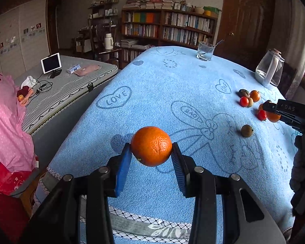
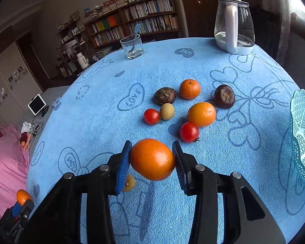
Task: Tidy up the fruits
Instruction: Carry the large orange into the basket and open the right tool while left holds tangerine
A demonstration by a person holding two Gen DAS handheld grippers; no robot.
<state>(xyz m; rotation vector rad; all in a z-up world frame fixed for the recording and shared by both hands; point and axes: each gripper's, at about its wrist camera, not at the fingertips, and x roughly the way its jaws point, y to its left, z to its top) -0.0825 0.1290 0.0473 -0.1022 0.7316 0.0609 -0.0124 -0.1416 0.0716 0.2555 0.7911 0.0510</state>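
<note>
Step in hand: both grippers loaded. Left gripper is clamped on an orange, clear of the blue cloth. Right gripper pinches a smooth orange fruit; remaining fruits lie just ahead of it. Next, probably: carry to the lattice basket on its right, release inside the rim.

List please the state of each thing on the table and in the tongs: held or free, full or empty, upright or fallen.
Left tongs: shut on an orange, off the cloth.
Right tongs: shut on a smooth orange fruit.
Drinking glass: upright, spoon inside.
Kettle: upright, lid on, a little water.
Two tomatoes: loose on the cloth.
Basket: at the right edge, contents hidden.
</note>
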